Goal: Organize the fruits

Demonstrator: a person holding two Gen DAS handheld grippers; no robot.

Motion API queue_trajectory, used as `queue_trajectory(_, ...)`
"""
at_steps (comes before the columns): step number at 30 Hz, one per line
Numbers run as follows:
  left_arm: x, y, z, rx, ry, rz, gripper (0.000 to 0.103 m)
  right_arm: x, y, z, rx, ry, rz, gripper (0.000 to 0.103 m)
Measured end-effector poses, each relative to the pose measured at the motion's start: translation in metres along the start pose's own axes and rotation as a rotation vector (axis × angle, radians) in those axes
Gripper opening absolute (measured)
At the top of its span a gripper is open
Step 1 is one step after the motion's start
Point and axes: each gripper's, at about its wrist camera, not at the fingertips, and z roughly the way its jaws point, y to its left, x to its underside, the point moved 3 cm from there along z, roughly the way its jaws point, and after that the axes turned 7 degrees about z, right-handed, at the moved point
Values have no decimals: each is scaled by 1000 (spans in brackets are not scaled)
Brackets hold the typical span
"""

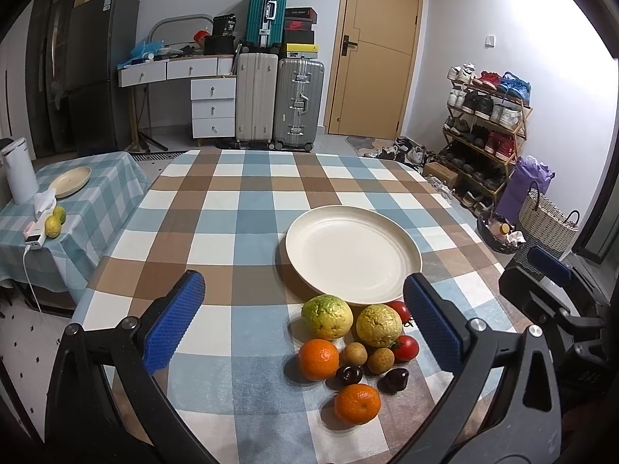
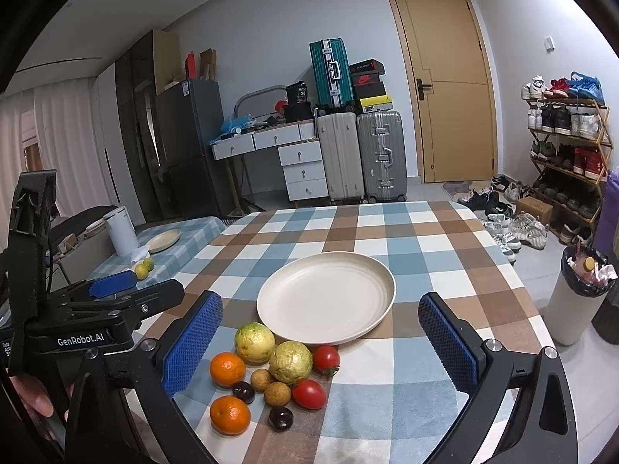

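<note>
Sitting bunched on the table [image 1: 240, 232], the fruits [image 1: 356, 348] are touching the plate [image 1: 348, 255]; both grippers' jaws are hanging spread, empty.

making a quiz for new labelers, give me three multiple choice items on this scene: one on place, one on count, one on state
1. Where is the fruit pile relative to the round cream plate?
A on it
B beside its near rim
C behind it

2. How many round orange tangerines lie on the checked tablecloth?
A one
B two
C four

3. The left gripper and right gripper are
A both open, empty
B both shut
C holding fruit

Key: B, fruit touches cloth, not plate; B, a second tangerine lies nearer; A, wide gaps between the pads.
</note>
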Motion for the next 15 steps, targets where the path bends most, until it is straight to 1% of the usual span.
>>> queue_trajectory(15, 0, 0, 0, 2, 1, 0, 102, 2, -1, 1, -4, 10, 8, 103)
